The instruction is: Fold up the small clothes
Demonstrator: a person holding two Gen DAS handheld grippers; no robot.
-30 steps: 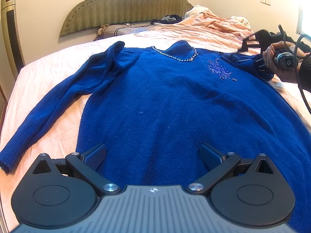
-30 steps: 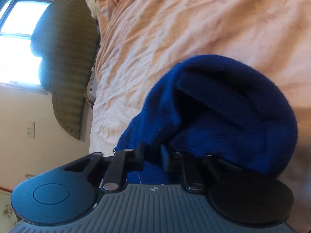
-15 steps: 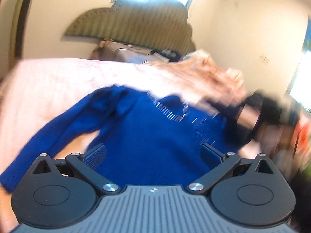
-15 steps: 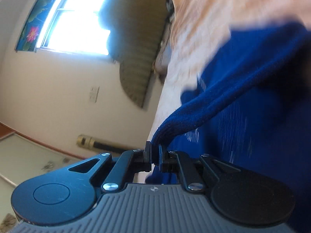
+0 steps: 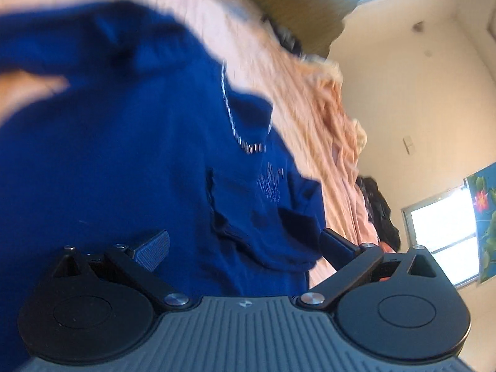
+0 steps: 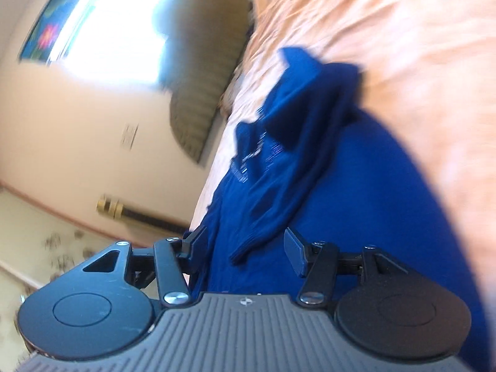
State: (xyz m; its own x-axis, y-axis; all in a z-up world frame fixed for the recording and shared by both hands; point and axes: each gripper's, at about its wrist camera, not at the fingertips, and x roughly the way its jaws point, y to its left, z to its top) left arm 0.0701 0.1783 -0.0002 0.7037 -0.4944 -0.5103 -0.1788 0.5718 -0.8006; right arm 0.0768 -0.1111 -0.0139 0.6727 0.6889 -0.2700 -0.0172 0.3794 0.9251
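Lying spread on the bed (image 5: 322, 130), the sweater (image 5: 108, 155) is filling most of both views. Left gripper (image 5: 245, 245) is hovering over it with jaws wide apart, gripping nothing. Right gripper (image 6: 245, 251) is also gaping wide, and the sleeve (image 6: 297, 167) is lying folded across the sweater's body, its cuff sitting between the fingers without being pinched. Blur is smearing the neckline beads (image 5: 248, 145), and the hem is cut off.
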